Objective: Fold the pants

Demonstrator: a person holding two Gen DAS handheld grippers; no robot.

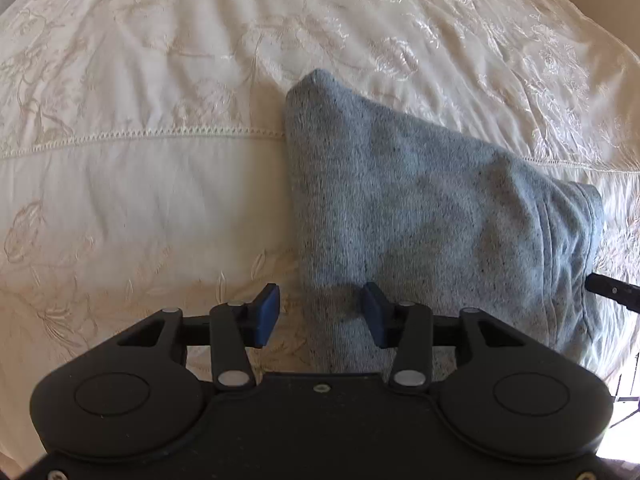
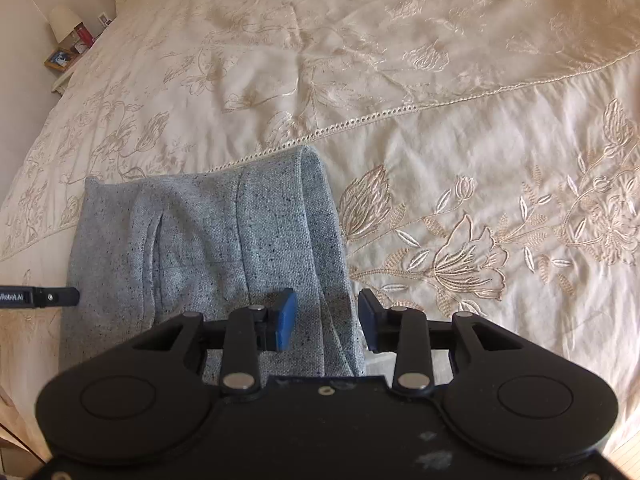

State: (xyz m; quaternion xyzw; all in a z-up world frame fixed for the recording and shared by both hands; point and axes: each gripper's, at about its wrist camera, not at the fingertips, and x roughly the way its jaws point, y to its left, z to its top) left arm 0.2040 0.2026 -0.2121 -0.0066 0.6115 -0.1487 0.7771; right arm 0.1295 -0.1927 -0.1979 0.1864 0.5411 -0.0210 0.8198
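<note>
The grey pants (image 1: 420,208) lie folded into a compact bundle on the embroidered cream bedspread (image 1: 140,184), near the bed's front edge, and both claws stand over the near side of the bundle. The left claw (image 1: 320,314) is wide, its blue pads straddling the bundle's near-left corner without pressing it; the right claw (image 2: 327,318) is also wide, set across the rolled right edge of the pants (image 2: 224,248), where a seam and a pocket slit show. Neither holds any cloth. The step looks like letting go after a fold, or setting up one more. To do it well, lift both claws straight up so the pads do not drag the top layer askew. For another fold, take both near corners evenly through all layers, carry them together toward the far edge and align the edges before opening.
</note>
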